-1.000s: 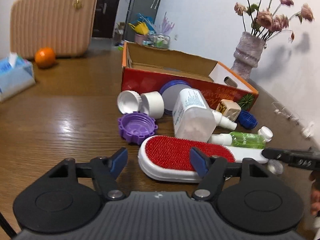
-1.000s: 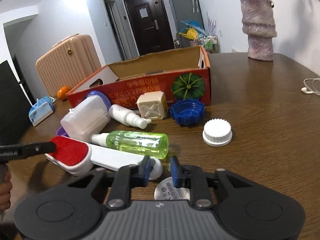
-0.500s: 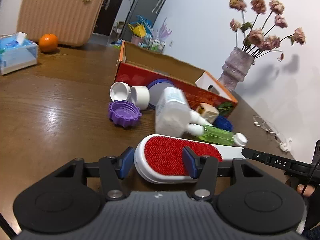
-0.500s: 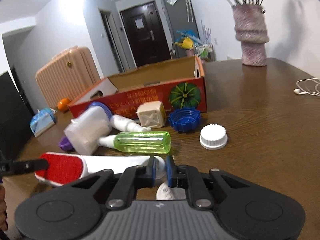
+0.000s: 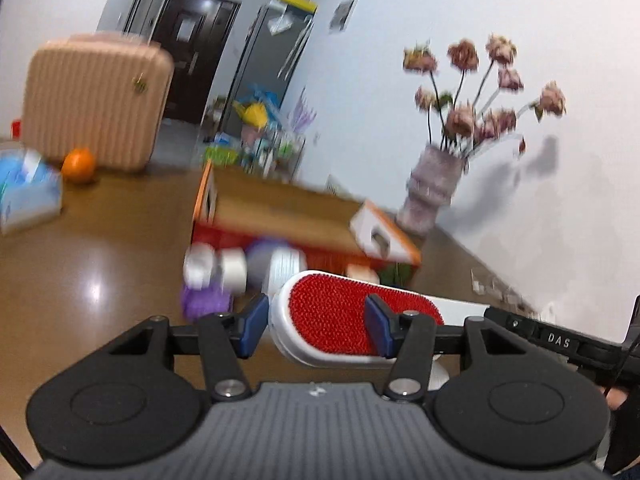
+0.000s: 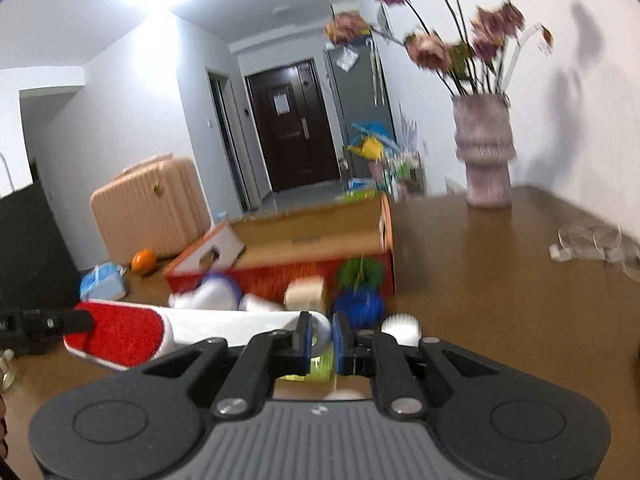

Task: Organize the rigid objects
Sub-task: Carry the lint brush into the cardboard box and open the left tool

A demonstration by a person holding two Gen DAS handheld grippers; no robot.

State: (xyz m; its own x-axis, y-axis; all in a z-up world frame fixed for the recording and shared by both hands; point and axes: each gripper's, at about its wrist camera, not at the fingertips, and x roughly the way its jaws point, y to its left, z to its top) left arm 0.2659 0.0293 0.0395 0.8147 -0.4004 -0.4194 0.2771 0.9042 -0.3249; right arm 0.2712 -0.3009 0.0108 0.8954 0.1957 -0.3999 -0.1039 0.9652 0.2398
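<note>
A white lint brush with a red pad (image 5: 332, 320) is held off the table by both grippers. My left gripper (image 5: 316, 326) is shut on its red head end. My right gripper (image 6: 321, 338) is shut on the tip of its white handle (image 6: 224, 322). Behind it stands the open red cardboard box (image 5: 280, 216), also in the right wrist view (image 6: 320, 236). In front of the box lie white bottles (image 6: 216, 294), a beige cube (image 6: 306, 294), a blue cap (image 6: 360, 308), a white cap (image 6: 402, 328), a purple cap (image 5: 204, 300) and a green bottle (image 6: 316, 368).
A vase of dried flowers (image 6: 486, 160) stands at the back right on the wooden table (image 6: 500, 300). An orange (image 5: 78, 165), a tissue pack (image 5: 28, 192) and a pink suitcase (image 5: 92, 96) are at the far left. A white cable (image 6: 592, 244) lies at the right.
Both grippers have lifted the lint brush off the table and tilted upward, toward the box. The views are blurred by the motion.
</note>
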